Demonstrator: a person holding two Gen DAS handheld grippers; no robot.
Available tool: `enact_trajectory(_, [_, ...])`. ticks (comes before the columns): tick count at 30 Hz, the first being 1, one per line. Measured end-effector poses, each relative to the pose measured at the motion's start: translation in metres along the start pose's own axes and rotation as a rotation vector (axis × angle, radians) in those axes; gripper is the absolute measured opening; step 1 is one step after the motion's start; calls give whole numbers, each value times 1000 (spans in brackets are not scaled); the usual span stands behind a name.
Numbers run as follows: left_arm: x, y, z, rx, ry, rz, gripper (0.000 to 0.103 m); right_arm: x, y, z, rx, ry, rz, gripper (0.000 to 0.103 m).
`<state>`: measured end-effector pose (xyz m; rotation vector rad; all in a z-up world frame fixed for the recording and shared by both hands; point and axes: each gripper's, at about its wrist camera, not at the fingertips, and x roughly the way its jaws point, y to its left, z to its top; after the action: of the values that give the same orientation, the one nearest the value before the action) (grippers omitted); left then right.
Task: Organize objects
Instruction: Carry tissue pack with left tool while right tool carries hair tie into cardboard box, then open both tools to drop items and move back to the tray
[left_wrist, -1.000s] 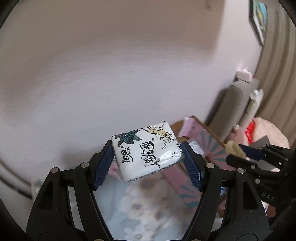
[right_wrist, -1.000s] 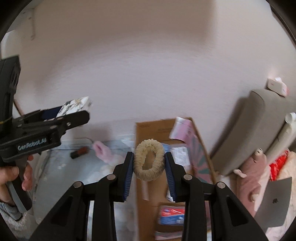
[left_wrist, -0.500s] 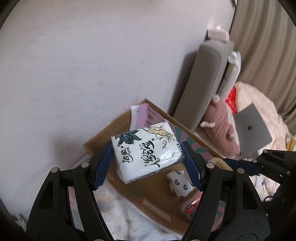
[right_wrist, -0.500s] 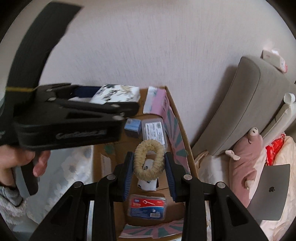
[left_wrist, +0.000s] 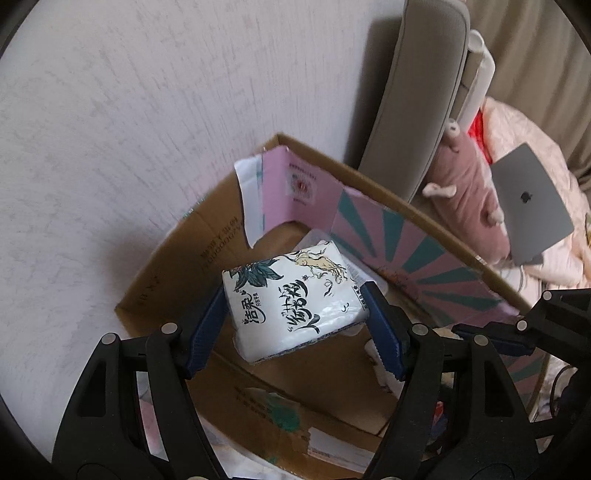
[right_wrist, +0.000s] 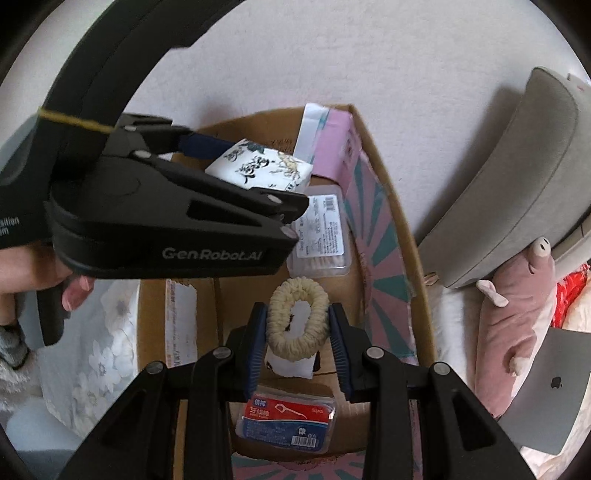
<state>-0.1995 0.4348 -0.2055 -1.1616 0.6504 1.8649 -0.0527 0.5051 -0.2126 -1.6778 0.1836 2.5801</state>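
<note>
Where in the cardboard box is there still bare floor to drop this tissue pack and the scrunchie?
Bare cardboard box floor runs along the left wall, beside the clear swab case. The right half is crowded: swab case, then a white item under the scrunchie, then the floss pick case. The tissue pack hangs above the far end.

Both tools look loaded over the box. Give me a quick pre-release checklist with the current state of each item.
1. Left tool grips tissue pack: ok.
2. Right tool grips scrunchie: ok.
3. Both loads over the box: ok.
4. Free spot under the tissue pack: cannot tell, hidden by the pack.
5. Spot under the scrunchie: not ok, a white item lies right below.
6. Tools apart from each other: ok.
</note>
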Motion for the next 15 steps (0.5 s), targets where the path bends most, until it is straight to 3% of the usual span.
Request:
enact_trajectory(8, [8,-4,-1,34,32,17,70,-3,0,-2,-2,-2,20,32])
enact_trajectory(9, [6,-4,-1,28,29,15,70,-4,0,-2,2,0,28,37])
enact_trajectory(11, [1,-1,0,4,29,8,74,-6,-2,-5,21,8,59,71])
enact_trajectory(12, [0,0,2,-9,29,4,92,-8,-2,-6,25,-2,65,80])
enact_trajectory(13, [-2,2,3,-20,26,4,103,-10,-3,-8,29,-14,70,87])
enact_trajectory(15, [-9,5,3,-32,5,-5,103,-13,-6,-12,46,-27,78,87])
